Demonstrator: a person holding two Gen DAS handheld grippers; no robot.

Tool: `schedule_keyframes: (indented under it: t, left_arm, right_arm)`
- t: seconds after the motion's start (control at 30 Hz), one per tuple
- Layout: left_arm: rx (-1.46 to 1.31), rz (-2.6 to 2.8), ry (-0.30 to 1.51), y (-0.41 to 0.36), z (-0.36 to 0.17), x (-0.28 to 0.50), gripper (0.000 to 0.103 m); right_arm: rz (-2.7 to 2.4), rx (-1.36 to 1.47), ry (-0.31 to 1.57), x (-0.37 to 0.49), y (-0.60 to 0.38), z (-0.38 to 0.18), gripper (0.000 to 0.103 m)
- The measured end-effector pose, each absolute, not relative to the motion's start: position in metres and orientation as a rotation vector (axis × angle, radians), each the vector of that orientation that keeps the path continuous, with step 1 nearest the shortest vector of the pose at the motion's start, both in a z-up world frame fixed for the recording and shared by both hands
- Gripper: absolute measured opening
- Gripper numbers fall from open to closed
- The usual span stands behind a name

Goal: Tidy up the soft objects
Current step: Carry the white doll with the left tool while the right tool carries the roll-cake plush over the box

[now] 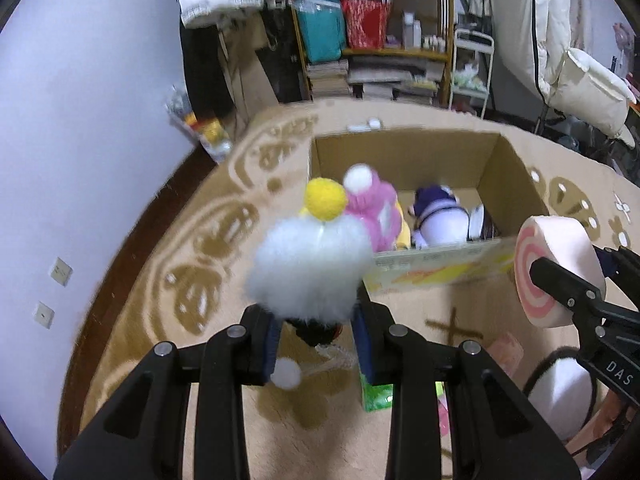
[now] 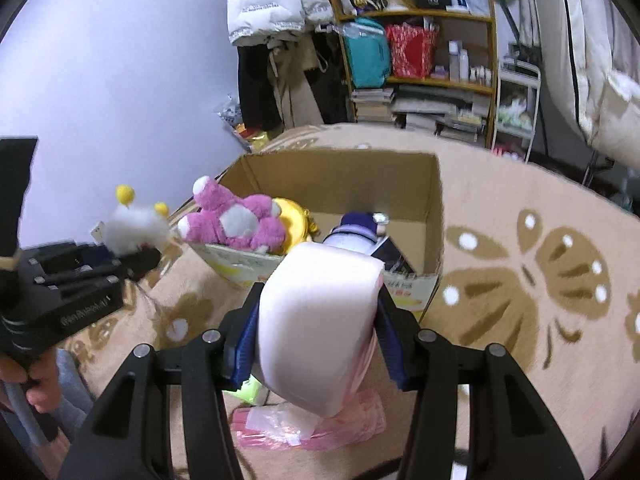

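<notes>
Currently, white fluffy plush w/ yellow pom-poms (image 1: 308, 268) is clamped in left hand-held gripper (image 1: 316, 344), held above carpet (image 1: 160, 280) just short of cardboard box (image 1: 404, 152). Pink swirl-roll cushion (image 2: 320, 320) is clamped in right hand-held gripper (image 2: 316, 344), near box front edge. Box contains pink bear plush (image 2: 236, 220), yellow item, purple/white plush (image 1: 440, 216).

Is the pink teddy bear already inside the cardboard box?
Yes, the pink teddy bear lies in the cardboard box, at its left end, beside a yellow toy.
</notes>
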State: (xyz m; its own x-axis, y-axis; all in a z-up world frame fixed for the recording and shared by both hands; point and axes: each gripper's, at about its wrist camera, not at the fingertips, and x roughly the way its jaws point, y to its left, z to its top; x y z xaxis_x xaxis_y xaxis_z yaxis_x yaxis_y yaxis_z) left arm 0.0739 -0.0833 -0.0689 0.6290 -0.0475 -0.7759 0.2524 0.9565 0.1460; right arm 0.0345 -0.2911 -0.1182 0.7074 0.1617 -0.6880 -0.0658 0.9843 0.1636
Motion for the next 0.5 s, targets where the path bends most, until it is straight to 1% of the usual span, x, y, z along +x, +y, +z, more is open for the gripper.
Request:
schedule_keyframes:
  t: [0.33,0.5]
  left_arm:
    - [0.184,-0.182,0.810,-0.084,-0.051,0.084,0.030]
    - [0.206,-0.168,0.788,-0.088,-0.049,0.089,0.030]
  right_arm:
    - [0.137,0.154,0.708,0.047,-0.302,-0.107,0.055]
    - [0.142,0.154,0.666,0.053,-0.302,-0.100,0.055]
